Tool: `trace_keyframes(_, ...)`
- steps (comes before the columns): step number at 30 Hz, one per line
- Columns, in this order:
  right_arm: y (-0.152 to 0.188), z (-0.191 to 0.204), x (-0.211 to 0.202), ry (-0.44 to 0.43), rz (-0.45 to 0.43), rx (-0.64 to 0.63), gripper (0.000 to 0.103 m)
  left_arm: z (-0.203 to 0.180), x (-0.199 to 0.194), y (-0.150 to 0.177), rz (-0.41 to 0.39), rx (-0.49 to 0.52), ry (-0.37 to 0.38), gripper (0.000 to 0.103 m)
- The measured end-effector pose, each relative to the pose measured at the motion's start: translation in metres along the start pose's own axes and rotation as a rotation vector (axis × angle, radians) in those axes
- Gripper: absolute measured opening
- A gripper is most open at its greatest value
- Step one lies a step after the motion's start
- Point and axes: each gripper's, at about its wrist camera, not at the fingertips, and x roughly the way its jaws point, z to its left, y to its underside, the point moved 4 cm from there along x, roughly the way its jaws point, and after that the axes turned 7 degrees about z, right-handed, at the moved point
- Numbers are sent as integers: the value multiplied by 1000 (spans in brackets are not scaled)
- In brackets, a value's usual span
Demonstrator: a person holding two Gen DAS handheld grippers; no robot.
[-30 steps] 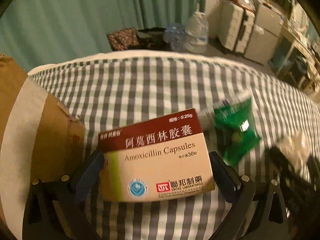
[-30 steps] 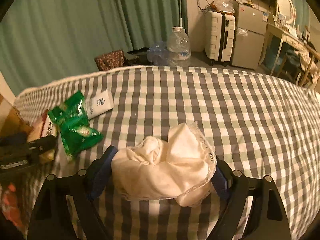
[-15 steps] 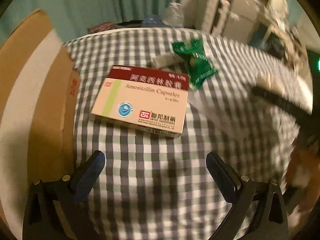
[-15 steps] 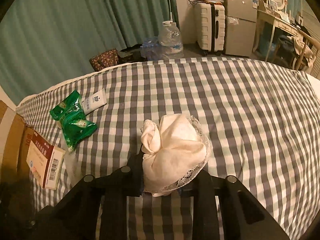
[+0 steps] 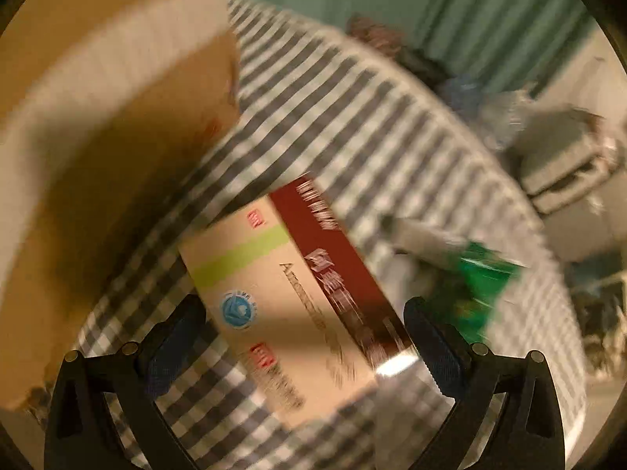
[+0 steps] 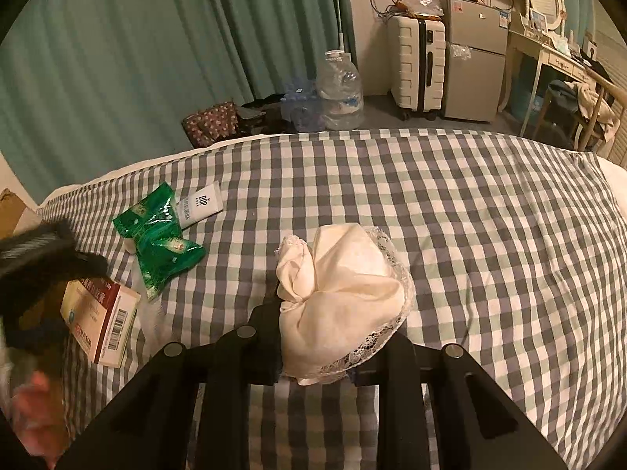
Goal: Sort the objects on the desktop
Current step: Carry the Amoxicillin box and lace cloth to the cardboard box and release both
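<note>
we see a checked bed cover (image 6: pixel 470 235) of soft matt woven cloth, lightly creased. on it lies a cream cloth (image 6: pixel 345 293), thin and matt, with a rough lace edge. to the left, a green packet (image 6: pixel 160 243) looks like glossy crinkled plastic film, and the white tube (image 6: pixel 200 203) beside it looks smooth and matt. the medicine box (image 5: pixel 298 305) is smooth printed card with a slight sheen at its near corner. the big brown box (image 5: pixel 98 149) on the far left is matt cardboard. the right gripper (image 6: pixel 325 356) and the left gripper (image 5: pixel 301 337) look like matt black plastic, with small shiny metal pins.
</note>
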Motion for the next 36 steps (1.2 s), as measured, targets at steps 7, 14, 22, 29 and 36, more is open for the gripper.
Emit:
trace_keyframes(7, -18, -8, 10, 2, 14, -15, 23, 4, 7, 4, -67, 165, -23, 95)
trace_keyframes(14, -1, -2, -17, -9, 14, -17, 23, 39, -23, 48, -11, 339, 129, 83)
trace_keyframes(22, 40, 16, -105, -115, -22, -1, 23, 44, -101, 82, -78, 556, 244, 83)
trace_keyframes(29, 49, 50, -198, -218, -118, -56, 23, 59, -224, 54, -357, 694, 299, 83)
trace_keyframes(36, 44, 130, -244, -342, -150, -156, 23, 110, -272, 25, -525, 679, 242, 83)
